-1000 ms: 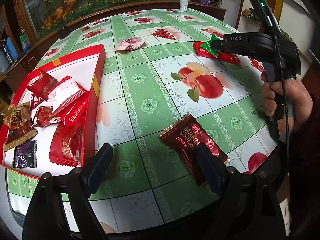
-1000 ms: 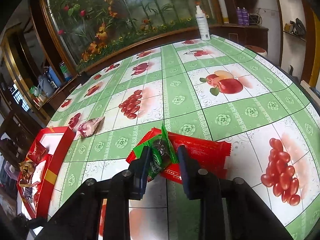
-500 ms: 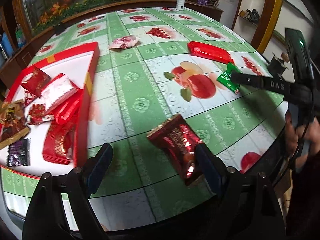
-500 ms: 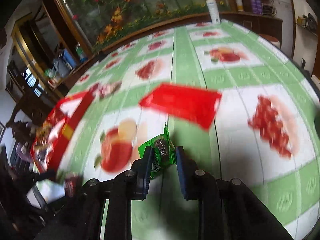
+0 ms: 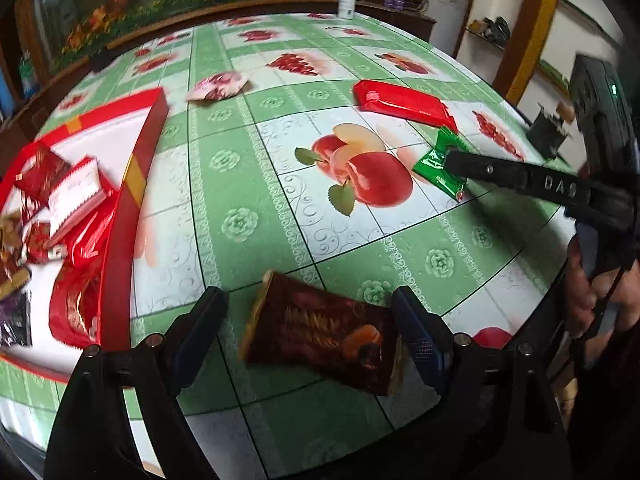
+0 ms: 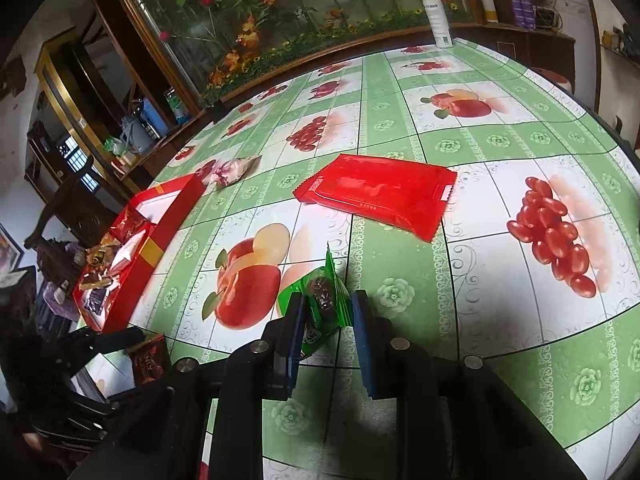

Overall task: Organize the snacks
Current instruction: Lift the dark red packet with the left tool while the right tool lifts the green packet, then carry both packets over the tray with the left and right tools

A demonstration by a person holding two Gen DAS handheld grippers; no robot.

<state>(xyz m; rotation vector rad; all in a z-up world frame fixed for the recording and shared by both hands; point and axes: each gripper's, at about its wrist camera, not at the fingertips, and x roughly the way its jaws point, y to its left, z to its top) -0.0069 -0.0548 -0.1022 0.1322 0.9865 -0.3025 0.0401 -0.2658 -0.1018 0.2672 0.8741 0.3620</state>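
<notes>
Right gripper [image 6: 325,310] pinches green pack [image 6: 320,300], held just above tablecloth [image 6: 500,312] near apple print. Left gripper [image 5: 308,320] spread wide, dark-red pack [image 5: 320,330] lying btwn its fingers on cloth. Red flat pack [image 6: 376,194] further out; pink pack [image 5: 218,86] beside red tray [image 5: 148,152] w/ snacks, on left.
</notes>
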